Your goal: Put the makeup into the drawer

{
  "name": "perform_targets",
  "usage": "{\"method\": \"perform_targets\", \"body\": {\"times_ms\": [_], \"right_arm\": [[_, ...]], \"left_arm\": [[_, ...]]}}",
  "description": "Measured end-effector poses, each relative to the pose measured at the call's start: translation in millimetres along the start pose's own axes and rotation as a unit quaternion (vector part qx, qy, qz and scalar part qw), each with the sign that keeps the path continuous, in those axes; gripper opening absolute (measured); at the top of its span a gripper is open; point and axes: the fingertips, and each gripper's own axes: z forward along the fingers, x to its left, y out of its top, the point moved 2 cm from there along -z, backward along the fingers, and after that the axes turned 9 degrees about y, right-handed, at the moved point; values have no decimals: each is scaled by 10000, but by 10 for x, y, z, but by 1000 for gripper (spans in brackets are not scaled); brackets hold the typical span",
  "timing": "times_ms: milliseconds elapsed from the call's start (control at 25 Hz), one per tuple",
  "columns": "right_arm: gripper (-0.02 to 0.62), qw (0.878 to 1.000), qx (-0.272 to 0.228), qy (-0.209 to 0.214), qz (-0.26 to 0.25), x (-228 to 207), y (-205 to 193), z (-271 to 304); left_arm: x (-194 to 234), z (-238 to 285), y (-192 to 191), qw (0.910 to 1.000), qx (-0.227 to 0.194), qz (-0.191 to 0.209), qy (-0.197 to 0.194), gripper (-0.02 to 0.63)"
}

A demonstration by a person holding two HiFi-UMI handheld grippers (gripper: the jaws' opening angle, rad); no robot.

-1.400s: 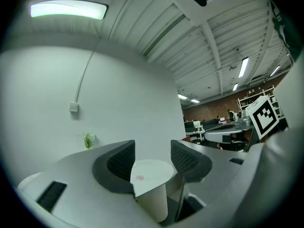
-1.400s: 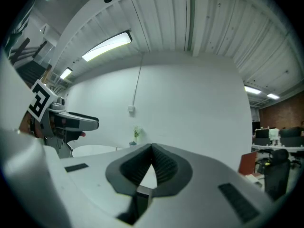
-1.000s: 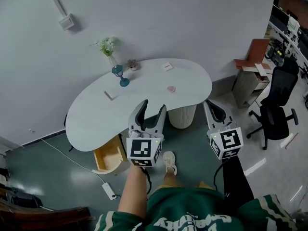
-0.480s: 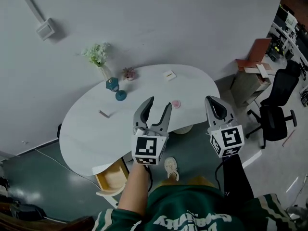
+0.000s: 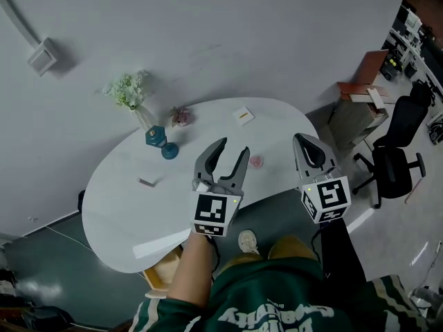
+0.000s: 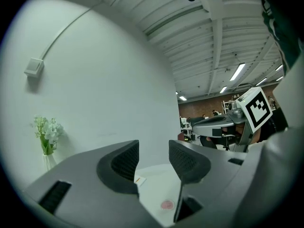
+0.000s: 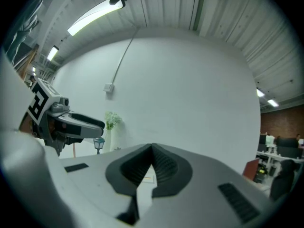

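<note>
The makeup [image 5: 256,162], a small pink round compact, is sitting on the white table [image 5: 118,213] near its front edge. In head view it's lying btwn our two grippers, neither touching it. We're holding the L gripper [image 5: 232,148] just left of it, over the tabletop. Its jaws are standing apart w/ nothing btwn them, and they've just been closing a little. In the L gripper view the compact is showing on the table ahead of and below the pads, not in the gap. We're holding the R gripper [image 5: 304,140] just right of the compact, jaws pressed together, empty. The wooden drawer [image 5: 163,277] is standing open under the table's near edge, left of our left arm, well apart from the makeup. Farther back on the table, a white card [image 5: 242,115], a blue lamp [image 5: 156,136] and a vase of flowers [image 5: 131,95] are sitting toward the wall.
</note>
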Motion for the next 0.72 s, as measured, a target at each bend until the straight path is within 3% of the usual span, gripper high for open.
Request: {"method": "perform_targets", "body": {"times_ms": [440,560,720], "right_arm": [[3,9994,315,152,37,-230,-218,159],[3,9982,519,265,-130,-338,-343,179],[3,9960,738,470,-176,-505,-477,239]], "left_arm": [[-212,368,-281,9965,608,267,-512,196],[-366,519,-487,9898,1097,473,-777,198],[-526,700,-875,9734,1882,672,-1122,224]]}}
